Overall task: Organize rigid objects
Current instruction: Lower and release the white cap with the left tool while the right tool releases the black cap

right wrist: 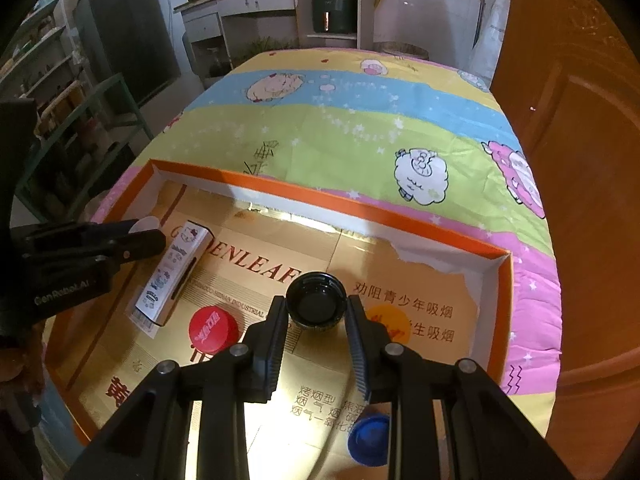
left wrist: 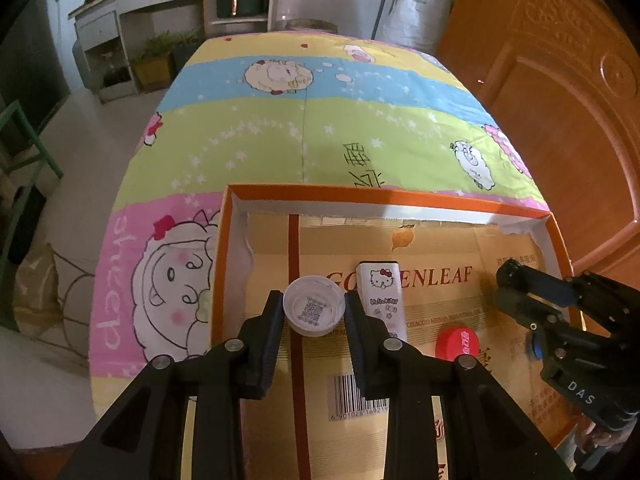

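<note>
Four caps: white (left wrist: 314,311), black (right wrist: 317,304), red (right wrist: 213,329), blue (right wrist: 370,438).

A carved orange-brown wooden door (left wrist: 560,92) fills the right side of the room. The floor (left wrist: 92,128) is pale tile. Against the far wall stands a white counter (right wrist: 256,4) with drawers, a dark green appliance (right wrist: 334,10) in its open shelf. A green metal shelving rack (right wrist: 68,120) lines the left wall, beside a dark cabinet (right wrist: 128,40).
</note>
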Available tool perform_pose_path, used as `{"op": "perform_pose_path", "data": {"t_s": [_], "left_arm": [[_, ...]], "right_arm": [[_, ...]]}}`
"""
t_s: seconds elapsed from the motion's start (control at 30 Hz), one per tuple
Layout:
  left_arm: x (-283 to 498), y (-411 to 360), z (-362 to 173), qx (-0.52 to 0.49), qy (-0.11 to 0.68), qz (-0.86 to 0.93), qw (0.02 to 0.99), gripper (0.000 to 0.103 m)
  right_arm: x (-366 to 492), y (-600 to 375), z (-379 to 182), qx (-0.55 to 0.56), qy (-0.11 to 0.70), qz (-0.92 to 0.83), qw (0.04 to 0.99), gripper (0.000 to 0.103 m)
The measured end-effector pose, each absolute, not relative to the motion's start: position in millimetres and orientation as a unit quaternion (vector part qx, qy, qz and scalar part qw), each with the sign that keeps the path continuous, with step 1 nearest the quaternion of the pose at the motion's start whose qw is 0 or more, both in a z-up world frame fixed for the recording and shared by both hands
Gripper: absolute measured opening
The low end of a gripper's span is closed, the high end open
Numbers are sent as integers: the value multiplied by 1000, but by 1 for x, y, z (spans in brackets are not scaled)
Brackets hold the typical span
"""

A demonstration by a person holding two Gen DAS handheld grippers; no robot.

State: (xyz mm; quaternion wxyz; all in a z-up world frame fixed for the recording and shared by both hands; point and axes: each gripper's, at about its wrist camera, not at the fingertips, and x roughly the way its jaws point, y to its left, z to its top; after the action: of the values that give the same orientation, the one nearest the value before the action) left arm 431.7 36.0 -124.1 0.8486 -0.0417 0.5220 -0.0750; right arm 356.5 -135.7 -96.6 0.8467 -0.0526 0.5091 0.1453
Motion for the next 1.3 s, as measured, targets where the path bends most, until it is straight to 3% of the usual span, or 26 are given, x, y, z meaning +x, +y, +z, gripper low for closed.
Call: {"op": "perform_pose_path", "data": {"t_s": [0.27,0.5,0.67,1.3], "left_arm": [[432,42,-127,-61,516,-77,851,33],[427,38,-125,-49,504,-71,859,44],[420,39,-118,-56,489,-73,867,49],[365,27,-66,-42,430,-74,899,49]], "right_arm": [[358,-138,-106,-48,512,144,845,30],[357,-136,-107,-51,506,139,850,31],[355,-139,-105,-43,503,134,853,52],[316,-147,-69,-23,477,137,868,52]]}}
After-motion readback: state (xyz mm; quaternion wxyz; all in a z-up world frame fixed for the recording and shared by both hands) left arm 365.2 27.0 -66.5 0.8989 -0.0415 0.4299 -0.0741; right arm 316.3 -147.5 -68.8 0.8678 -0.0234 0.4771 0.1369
